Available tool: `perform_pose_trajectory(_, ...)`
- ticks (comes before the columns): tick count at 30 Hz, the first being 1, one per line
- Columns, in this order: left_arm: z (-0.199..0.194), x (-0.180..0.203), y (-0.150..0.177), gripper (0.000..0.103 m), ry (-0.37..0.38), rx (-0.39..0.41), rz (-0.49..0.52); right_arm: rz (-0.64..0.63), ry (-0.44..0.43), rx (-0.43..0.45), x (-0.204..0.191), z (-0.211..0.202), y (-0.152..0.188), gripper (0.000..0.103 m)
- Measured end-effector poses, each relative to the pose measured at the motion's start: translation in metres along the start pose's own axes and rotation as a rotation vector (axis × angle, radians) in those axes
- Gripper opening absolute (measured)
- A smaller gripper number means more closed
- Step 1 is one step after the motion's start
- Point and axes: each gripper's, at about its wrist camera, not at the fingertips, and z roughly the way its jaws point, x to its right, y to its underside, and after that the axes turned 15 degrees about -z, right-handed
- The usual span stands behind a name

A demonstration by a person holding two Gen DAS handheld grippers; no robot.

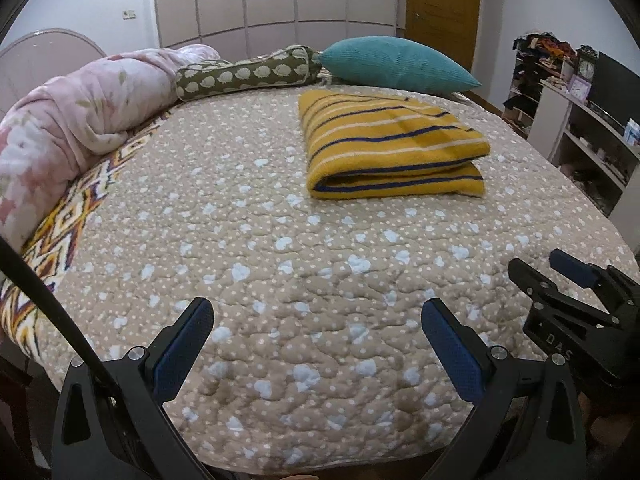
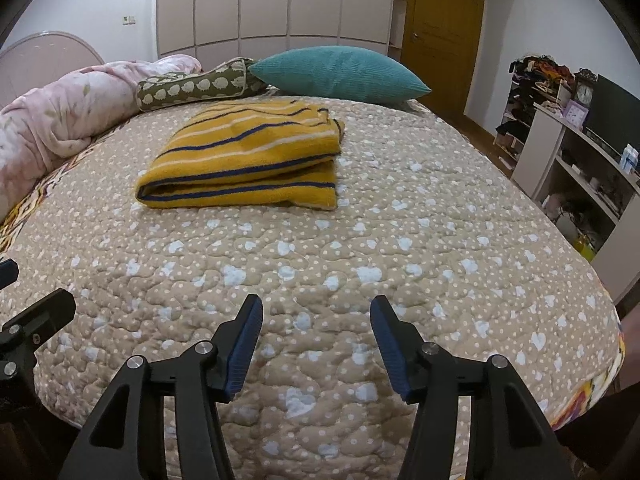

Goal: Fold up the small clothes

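A yellow garment with blue and white stripes [image 1: 394, 148] lies folded into a thick rectangle on the beige quilted bed [image 1: 280, 264]. It also shows in the right wrist view [image 2: 248, 164]. My left gripper [image 1: 318, 316] is open and empty, low over the near part of the bed, well short of the garment. My right gripper [image 2: 316, 312] is open and empty, also over the near part of the bed. The right gripper shows at the right edge of the left wrist view [image 1: 560, 276].
A teal pillow [image 2: 340, 72], a green patterned bolster [image 2: 192, 88] and a bunched pink floral blanket [image 1: 80, 112] lie along the far side of the bed. White shelving [image 2: 580, 168] stands to the right. A brown door [image 2: 440, 32] is behind.
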Motion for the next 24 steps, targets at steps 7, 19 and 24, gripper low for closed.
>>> perform_pose_trajectory(7,0.002,0.004,0.002,0.103,0.02,-0.014,0.006,0.008,0.003,-0.024,0.001,0.005,0.002,0.062)
perform_pose_trajectory(19,0.012,-0.002,0.003,0.103,0.024,-0.056,-0.019,-0.009,-0.001,-0.042,-0.004,0.01,0.001,0.065)
perform_pose_trajectory(24,0.015,-0.003,0.003,0.103,0.025,-0.066,-0.026,-0.023,-0.004,-0.048,-0.009,0.012,0.0,0.065)
